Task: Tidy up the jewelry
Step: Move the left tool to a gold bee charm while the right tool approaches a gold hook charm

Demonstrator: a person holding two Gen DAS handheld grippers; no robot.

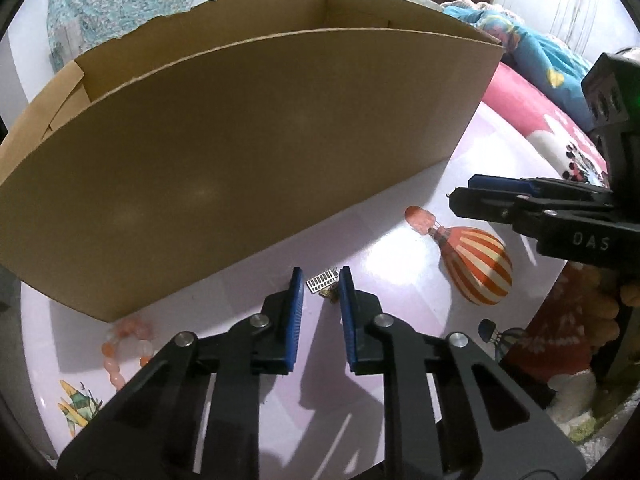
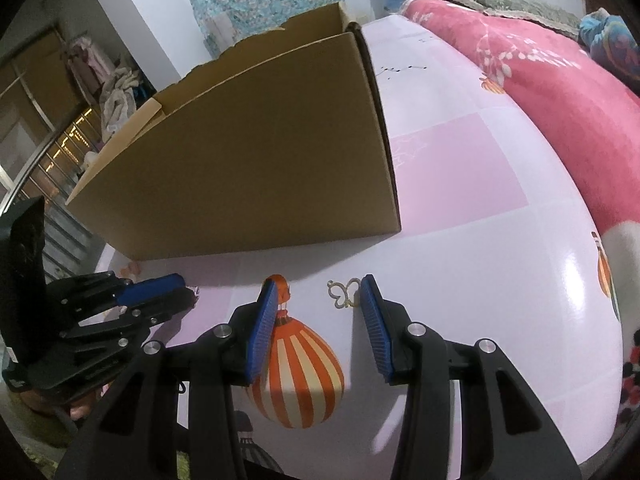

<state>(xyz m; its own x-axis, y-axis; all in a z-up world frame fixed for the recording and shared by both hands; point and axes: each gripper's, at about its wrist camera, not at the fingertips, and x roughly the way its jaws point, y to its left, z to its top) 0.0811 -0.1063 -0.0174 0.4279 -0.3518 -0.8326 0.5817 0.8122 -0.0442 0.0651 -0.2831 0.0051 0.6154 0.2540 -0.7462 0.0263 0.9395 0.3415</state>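
A small silver comb-shaped jewelry piece lies on the pink table sheet just ahead of my left gripper, whose blue-padded jaws stand open around it. A bracelet of orange and pink beads lies to the left by the cardboard box. In the right wrist view a gold butterfly-shaped piece lies on the sheet just ahead of my right gripper, close to its right pad; the jaws are open and empty. The left gripper also shows in the right wrist view.
The open cardboard box stands on the table behind both grippers. The sheet carries printed hot-air balloons. A pink blanket and bedding lie at the right. A stuffed toy sits at the near right edge.
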